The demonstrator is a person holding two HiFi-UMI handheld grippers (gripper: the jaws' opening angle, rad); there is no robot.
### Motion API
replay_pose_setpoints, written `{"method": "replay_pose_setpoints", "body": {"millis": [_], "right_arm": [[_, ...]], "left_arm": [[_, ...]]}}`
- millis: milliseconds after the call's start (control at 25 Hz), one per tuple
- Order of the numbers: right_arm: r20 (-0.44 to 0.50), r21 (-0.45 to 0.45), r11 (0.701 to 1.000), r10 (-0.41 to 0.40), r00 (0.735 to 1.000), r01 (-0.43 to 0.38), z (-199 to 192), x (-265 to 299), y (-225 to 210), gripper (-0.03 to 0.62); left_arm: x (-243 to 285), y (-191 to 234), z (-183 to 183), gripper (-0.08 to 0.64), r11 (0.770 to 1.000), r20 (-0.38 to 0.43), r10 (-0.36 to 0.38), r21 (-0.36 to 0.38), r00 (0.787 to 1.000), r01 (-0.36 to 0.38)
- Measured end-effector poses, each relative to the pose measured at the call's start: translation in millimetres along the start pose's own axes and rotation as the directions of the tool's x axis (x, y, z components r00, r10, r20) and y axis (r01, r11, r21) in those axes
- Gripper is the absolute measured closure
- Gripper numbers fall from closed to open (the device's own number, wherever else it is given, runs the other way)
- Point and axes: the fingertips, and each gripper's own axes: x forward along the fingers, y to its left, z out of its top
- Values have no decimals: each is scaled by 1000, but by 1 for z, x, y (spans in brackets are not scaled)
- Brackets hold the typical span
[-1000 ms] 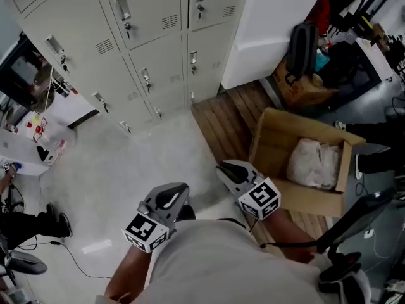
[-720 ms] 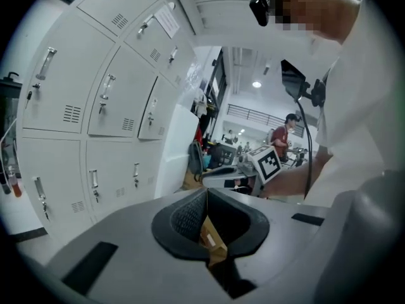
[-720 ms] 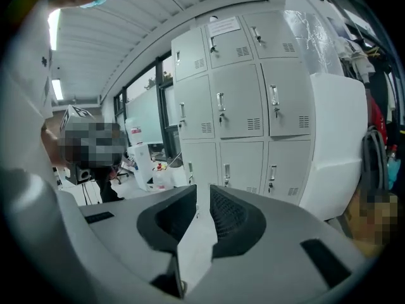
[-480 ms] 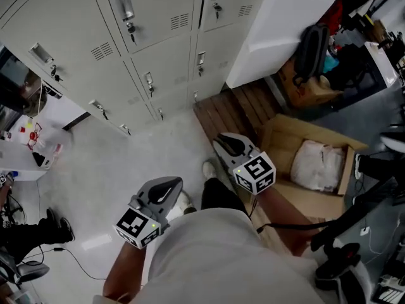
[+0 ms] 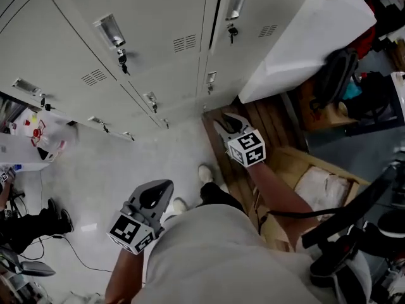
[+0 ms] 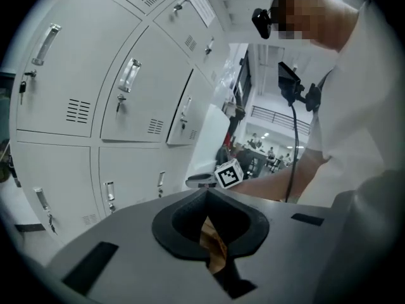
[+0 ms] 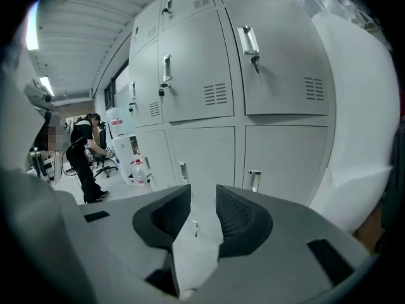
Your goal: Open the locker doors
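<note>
Before closed locker doors (image 5: 161, 24), left claw (image 6: 205, 194) pinched together; right claw (image 7: 202, 195) just opening, empty

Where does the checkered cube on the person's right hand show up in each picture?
Head view: the cube sits just right of centre, before the lockers.
Left gripper view: the cube is small, near the centre.
Right gripper view: not in it; only the right tongs show. They have just been opening, with nothing between them.
Shared landmark: the grey lockers, seen in all three views.
</note>
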Motion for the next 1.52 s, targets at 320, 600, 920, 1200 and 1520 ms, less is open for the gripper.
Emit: {"method": "replay_pose_setpoints", "body": {"millis": [320, 600, 920, 1200, 1520], "right_arm": [[-27, -36, 999, 35, 999, -36, -9, 97, -82, 509], [-82, -30, 999, 33, 996, -35, -27, 152, -121, 508], [-116, -24, 999, 41, 992, -44, -35, 189, -141, 494], [-123, -9, 999, 53, 991, -54, -40, 206, -145, 483], [-105, 21, 999, 46, 993, -44, -37, 218, -145, 482]], "left_arm": [[49, 32, 30, 551, 991, -27, 132, -33, 991, -133], [64, 46, 39, 551, 973, -41, 222, -51, 974, -224], [67, 56, 42, 551, 957, -41, 268, -104, 963, -271], [63, 60, 40, 551, 947, -50, 283, -144, 958, -287], [55, 60, 37, 551, 939, -59, 299, -159, 952, -305]]}}
